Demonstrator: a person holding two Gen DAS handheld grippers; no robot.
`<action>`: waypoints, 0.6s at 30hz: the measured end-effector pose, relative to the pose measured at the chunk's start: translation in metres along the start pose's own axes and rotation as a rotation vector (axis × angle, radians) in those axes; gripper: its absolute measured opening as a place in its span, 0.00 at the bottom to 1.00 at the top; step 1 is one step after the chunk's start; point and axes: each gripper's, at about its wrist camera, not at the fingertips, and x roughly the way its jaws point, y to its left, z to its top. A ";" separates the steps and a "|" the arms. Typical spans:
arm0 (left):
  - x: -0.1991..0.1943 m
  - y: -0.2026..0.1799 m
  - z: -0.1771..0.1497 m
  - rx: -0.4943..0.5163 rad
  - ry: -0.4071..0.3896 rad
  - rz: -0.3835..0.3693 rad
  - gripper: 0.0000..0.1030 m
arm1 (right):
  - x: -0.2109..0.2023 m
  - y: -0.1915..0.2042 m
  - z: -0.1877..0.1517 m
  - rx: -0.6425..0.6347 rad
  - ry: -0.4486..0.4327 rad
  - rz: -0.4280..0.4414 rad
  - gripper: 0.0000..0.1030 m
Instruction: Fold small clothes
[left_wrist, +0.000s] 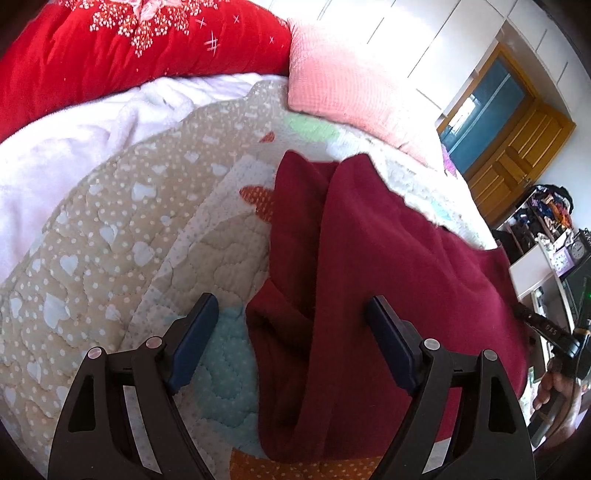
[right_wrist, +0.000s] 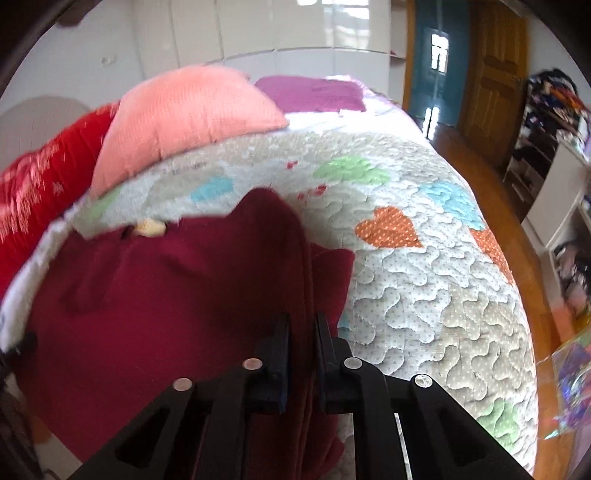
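1. 2 grippers are in my views, and both work over 1 maroon garment lying on the quilt of a bed.
2. My left gripper has its fingers spread wide apart, gripping nothing; it hangs above the garment's left edge, with 1 pad over the quilt and the other over the cloth.
3. My right gripper is pinched tight on a raised ridge of the garment, and cloth fills the narrow gap between its fingers.
4. From the left wrist I see the garment folded lengthwise, 1 thick layer lapped over a narrower strip beside it.
5. From the right wrist the garment sits at the quilt's near left part, its far end humped up toward a pink pillow.
6. A red blanket lies along the far side, touching the pink pillow, with a white blanket just below it.
7. A purple cloth lies at the far end of the bed, well apart from the garment.
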 end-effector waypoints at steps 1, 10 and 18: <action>-0.003 0.000 0.002 0.002 -0.011 -0.003 0.80 | -0.008 0.000 0.002 0.022 -0.025 -0.007 0.18; 0.003 0.012 0.007 -0.032 0.044 0.053 0.80 | -0.015 0.103 0.018 -0.143 -0.032 0.267 0.39; 0.002 0.013 0.001 0.000 0.047 0.048 0.81 | 0.066 0.220 0.023 -0.351 0.133 0.304 0.39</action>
